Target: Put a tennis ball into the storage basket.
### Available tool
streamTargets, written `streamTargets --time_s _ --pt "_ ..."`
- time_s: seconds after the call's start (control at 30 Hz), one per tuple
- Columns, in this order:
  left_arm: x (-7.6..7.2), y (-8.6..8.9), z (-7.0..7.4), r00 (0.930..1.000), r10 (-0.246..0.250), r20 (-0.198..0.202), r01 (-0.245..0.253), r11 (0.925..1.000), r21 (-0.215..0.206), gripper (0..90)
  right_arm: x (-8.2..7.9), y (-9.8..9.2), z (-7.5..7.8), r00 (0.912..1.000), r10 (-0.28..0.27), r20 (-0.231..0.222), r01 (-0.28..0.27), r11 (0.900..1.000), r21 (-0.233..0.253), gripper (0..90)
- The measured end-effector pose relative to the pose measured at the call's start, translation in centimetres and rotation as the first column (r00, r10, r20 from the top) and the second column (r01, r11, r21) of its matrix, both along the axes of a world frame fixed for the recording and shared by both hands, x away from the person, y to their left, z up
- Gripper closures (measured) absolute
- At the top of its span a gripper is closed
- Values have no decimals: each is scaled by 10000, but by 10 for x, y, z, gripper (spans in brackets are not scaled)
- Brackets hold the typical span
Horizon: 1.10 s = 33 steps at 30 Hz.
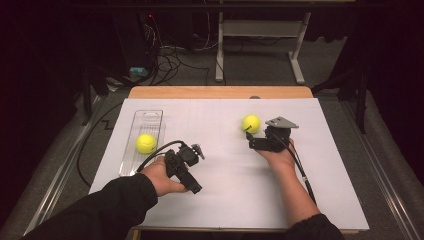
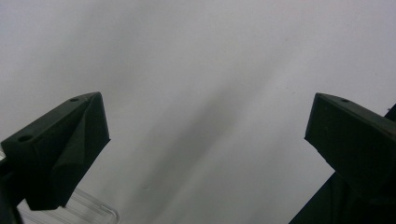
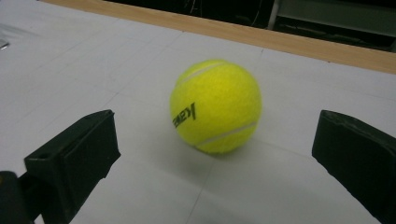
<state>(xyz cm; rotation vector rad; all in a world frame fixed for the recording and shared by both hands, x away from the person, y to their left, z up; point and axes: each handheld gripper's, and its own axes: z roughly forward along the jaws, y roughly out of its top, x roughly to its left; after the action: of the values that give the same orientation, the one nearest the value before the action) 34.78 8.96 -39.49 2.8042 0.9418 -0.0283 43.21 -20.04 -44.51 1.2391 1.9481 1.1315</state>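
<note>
In the high view, two dark sleeves (image 1: pixel 100 210) are being seen nearest the camera, coming in from the bottom edge. The left hand-held gripper (image 1: pixel 197 152) is being held in the left hand (image 1: pixel 160 176) over the white sheet (image 1: pixel 225 200) that is covering the table (image 1: pixel 220 92). It is being held just beside a clear tray (image 1: pixel 150 120), and one yellow tennis ball (image 1: pixel 146 143) is being carried in that tray. The right hand-held gripper (image 1: pixel 248 136) is being held in the right hand (image 1: pixel 280 157) farther to the right. Its tips are being pointed at a second tennis ball (image 1: pixel 251 123), which is lying on the white sheet right in front of it. Grey floor (image 1: pixel 250 65) and loose cables (image 1: pixel 170 62) are being seen beyond the table.

In the left gripper view, the two black jaws are being held wide apart, with nothing between them. Plain white sheet (image 2: pixel 210 70) is being looked at, and a corner of the clear tray (image 2: pixel 93 210) is being shown at the bottom left.

In the right gripper view, the two black jaws are being held wide apart too. The second tennis ball (image 3: pixel 215 106) is being seen between them but a bit farther off, resting on the white sheet (image 3: pixel 93 70) and touched by neither jaw. Black letters are being shown on its side. The wooden edge of the table (image 3: pixel 280 39) is being seen behind it.
</note>
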Motion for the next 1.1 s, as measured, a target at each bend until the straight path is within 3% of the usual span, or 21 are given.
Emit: streamTargets --time_s 0.03,0.2,0.3,0.5,0.53,0.63,0.67,0.83,1.1 --pt "0 0 0 10000 0 0 0 10000 0 7 0 0 0 10000 0 0 0 10000 0 7" --pt "-1 -1 3 10000 -74 -3 74 9999 -70 7 29 10 -4 9992 -234 -311 233 9997 -43 15" --pt "0 -1 2 10000 -75 -7 75 9999 -70 7 36 14 -6 9988 -283 -395 276 9995 -165 20" --pt "0 -2 0 9998 -171 -86 170 9998 -111 7 53 23 -13 9950 -323 -945 287 9988 -391 66" --pt "0 -2 0 9998 -180 -93 179 9998 -129 7 56 24 -17 9919 -330 -1225 281 9987 -416 102" --pt "1 -2 -1 9998 -153 -83 151 9998 -153 7 57 25 -20 9896 -324 -1403 266 9987 -435 173" --pt "2 -1 -1 9998 -155 -99 153 9997 -185 7 57 26 -21 9890 -367 -1430 291 9981 -548 251" --pt "1 -2 -3 9997 -199 -169 196 9997 -175 7 56 25 -20 9901 -427 -1339 348 9976 -606 274" --pt "-1 -4 -3 9996 -227 -189 224 9997 -126 7 29 19 -5 9977 -90 -678 66 9993 -358 276"
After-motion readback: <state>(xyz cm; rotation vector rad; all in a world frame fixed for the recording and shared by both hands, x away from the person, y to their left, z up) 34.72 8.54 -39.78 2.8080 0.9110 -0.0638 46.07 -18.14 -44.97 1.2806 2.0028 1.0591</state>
